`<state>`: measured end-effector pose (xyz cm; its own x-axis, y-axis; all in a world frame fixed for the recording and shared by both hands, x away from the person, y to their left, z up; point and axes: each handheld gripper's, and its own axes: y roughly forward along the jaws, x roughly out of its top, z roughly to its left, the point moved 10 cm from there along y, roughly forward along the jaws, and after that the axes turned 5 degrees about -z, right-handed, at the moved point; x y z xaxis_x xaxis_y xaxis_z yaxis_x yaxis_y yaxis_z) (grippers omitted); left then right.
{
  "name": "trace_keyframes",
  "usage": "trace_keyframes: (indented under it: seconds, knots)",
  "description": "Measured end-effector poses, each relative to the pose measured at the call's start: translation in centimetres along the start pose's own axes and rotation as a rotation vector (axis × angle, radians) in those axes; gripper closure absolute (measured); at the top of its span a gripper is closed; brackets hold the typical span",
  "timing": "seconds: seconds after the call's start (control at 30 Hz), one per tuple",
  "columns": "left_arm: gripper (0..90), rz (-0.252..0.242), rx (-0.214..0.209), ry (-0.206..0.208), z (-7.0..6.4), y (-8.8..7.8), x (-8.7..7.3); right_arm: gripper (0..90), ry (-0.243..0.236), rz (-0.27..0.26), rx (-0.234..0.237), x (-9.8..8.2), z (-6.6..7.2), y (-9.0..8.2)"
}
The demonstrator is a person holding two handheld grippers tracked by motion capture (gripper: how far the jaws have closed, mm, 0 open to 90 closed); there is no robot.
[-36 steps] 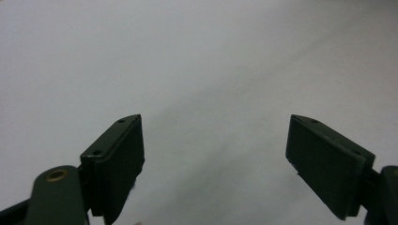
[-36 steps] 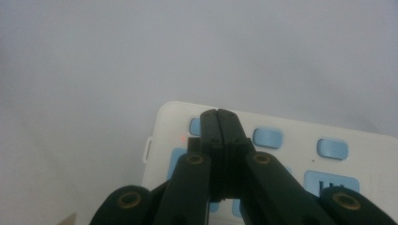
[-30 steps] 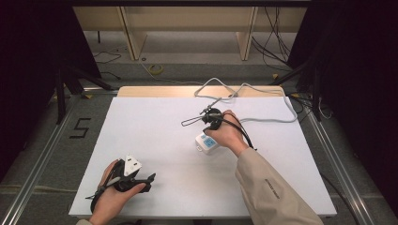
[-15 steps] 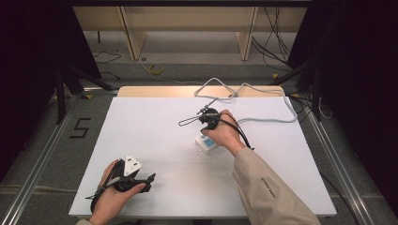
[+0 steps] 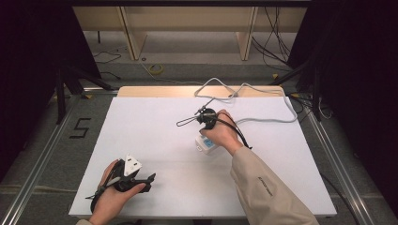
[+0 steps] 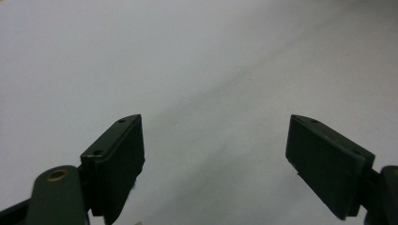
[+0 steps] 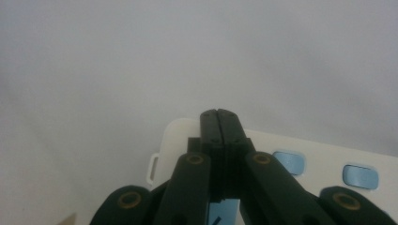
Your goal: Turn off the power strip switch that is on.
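A small white device with light blue buttons (image 7: 328, 164) lies on the white table, right of centre (image 5: 205, 144). In the right gripper view my right gripper (image 7: 219, 115) points down at it with its jaws pressed together and nothing between them. Their tips lie over the device's far edge, and I cannot tell whether they touch it. In the high view the person's right hand (image 5: 225, 133) covers those tips. My left gripper (image 5: 149, 182) rests low over the table's front left corner. Its jaws (image 6: 216, 154) stand wide apart over bare table.
A pale grey cable (image 5: 263, 119) loops across the back right of the white table top (image 5: 141, 126). A thin black wire loop (image 5: 185, 123) sticks out left of the right hand. Dark frames and rails flank the table, with wooden legs beyond the far edge.
The right hand and its gripper have shifted very slightly left over the white device. The left hand has kept still.
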<state>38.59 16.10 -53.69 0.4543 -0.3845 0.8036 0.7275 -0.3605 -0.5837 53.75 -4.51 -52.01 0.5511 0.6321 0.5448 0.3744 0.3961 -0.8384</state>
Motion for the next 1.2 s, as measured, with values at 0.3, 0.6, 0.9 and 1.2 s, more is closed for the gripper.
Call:
trace_keyframes:
  seconds: [0.3,0.6,0.9,1.2]
  knots:
    - [19.7,0.001,-0.001,0.0,0.0,-0.03,0.0,90.0,0.0,0.019,0.0,-0.22,0.0,0.47]
    - [19.7,0.001,-0.001,0.004,0.0,-0.02,-0.01,90.0,-0.003,0.032,-0.011,-0.29,-0.08,0.63]
    - [19.7,0.004,-0.002,0.004,-0.01,-0.05,-0.03,90.0,-0.011,0.058,-0.031,-0.25,0.07,0.64]
    - [19.7,0.003,-0.001,0.005,0.0,-0.03,-0.01,90.0,-0.005,0.064,-0.04,-0.25,0.09,0.68]
